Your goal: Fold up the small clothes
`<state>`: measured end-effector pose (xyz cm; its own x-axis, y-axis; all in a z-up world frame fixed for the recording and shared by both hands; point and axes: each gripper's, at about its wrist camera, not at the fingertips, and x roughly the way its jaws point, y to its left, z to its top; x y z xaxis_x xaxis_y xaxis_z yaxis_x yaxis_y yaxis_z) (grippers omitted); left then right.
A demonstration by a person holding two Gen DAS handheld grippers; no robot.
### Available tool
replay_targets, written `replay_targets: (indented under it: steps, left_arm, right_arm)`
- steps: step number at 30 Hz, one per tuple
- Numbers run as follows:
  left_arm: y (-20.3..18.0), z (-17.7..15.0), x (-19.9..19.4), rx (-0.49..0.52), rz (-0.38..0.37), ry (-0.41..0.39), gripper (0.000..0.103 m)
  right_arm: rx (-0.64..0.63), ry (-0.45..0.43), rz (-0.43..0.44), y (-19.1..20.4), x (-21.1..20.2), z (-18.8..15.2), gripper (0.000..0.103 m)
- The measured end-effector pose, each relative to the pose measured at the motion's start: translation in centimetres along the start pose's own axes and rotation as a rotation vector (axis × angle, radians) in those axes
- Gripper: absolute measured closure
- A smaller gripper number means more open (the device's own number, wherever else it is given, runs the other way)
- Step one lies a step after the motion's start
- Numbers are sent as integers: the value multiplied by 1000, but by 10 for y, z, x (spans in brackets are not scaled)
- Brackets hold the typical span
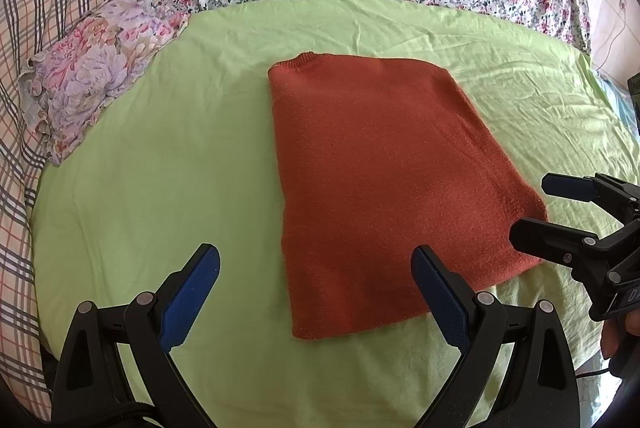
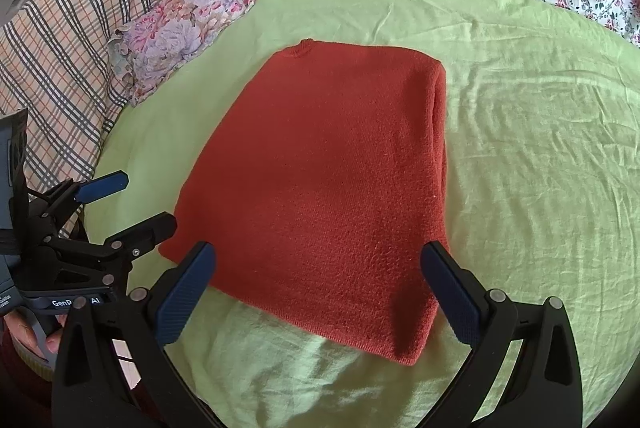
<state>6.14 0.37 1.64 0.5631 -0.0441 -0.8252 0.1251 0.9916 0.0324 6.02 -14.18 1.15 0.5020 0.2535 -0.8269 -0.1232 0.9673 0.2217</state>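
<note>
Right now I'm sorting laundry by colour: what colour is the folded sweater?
Rust orange, plain knit: the sweater shows best in the right wrist view.

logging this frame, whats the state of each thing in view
orange sweater: folded into a rectangle, flat on the sheet, not gripped
left gripper: open, empty, at the sweater's near edge
right gripper: open, empty, over the near edge
green sheet: spread out, lightly wrinkled
floral pillow: lying at the sheet's edge
</note>
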Motion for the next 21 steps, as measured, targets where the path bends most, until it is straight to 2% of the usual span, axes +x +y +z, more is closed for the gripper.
replay_targets:
  steps: [21]
  left_arm:
    - [1,6,0,11,1,-4,6]
  right_arm:
    - [2,-11,5,-3,-4,1,1]
